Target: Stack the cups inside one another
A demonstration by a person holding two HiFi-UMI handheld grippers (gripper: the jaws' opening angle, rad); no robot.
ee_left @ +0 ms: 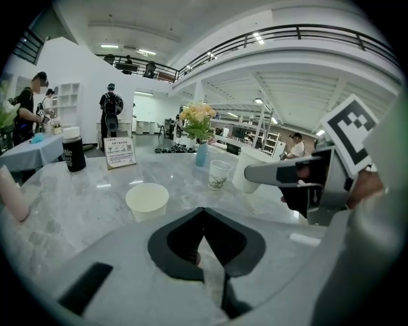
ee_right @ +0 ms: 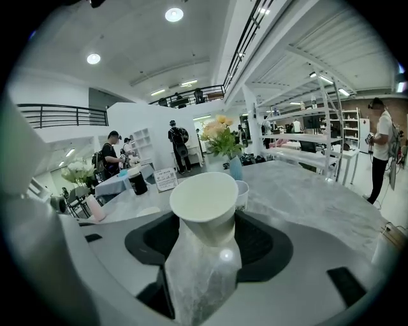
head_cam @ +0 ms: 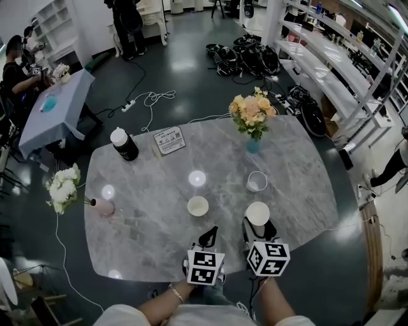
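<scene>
While white flowers [head_cam: 62, 188] stand at the grey marbled worktop's [head_cam: 146, 245] left edge, the left hand-held gripper [head_cam: 210, 235] hangs closed and empty near one cup [head_cam: 197, 205]. Right of it, the right hand-held gripper [head_cam: 258, 225] clamps a second cup [head_cam: 257, 212], a third cup [head_cam: 256, 181] standing beyond; dark glossy floor [head_cam: 185, 63] surrounds the worktop.

We're in a big open hall, more workshop-lab than home: a dark glossy floor [head_cam: 191, 38] strewn with cables [head_cam: 150, 99] and a heap of black gear [head_cam: 245, 57], with long metal shelving racks [head_cam: 331, 63] down one side. A railed mezzanine [ee_left: 287, 32] runs overhead under ceiling lights [ee_right: 174, 14]. People [ee_left: 110, 108] stand about beyond the marble-look surface [head_cam: 146, 184] and a cloth-covered table [head_cam: 57, 111].
</scene>
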